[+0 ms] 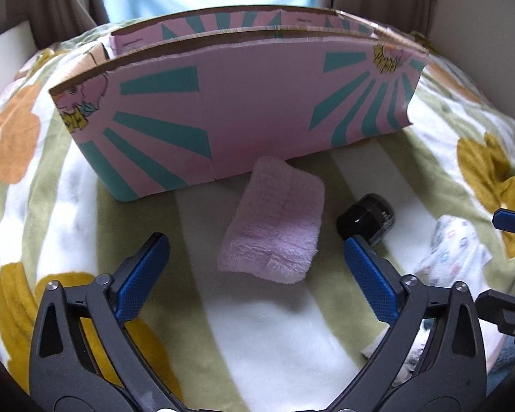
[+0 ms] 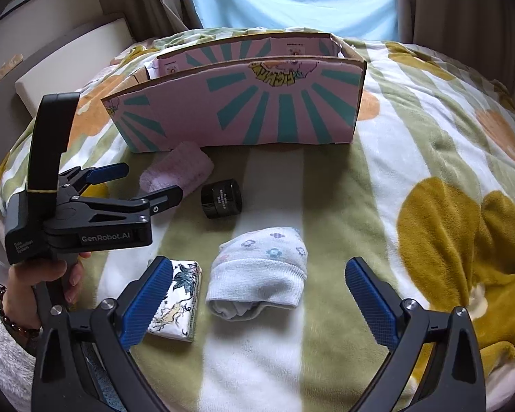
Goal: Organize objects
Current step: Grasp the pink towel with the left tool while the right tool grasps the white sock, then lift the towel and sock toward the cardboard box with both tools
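At the left of the right wrist view I see my left gripper (image 2: 144,183), jaws wide with nothing between them, its body marked "GenRobot.AI". Beside it lies the pink fluffy cloth (image 2: 176,170), then the black jar (image 2: 222,198), whose label I can't read. At lower centre, the floral packet (image 2: 180,300) and rolled sock (image 2: 259,273) sit before my right gripper (image 2: 259,295), also wide. The pink box (image 2: 237,110) stands at upper centre
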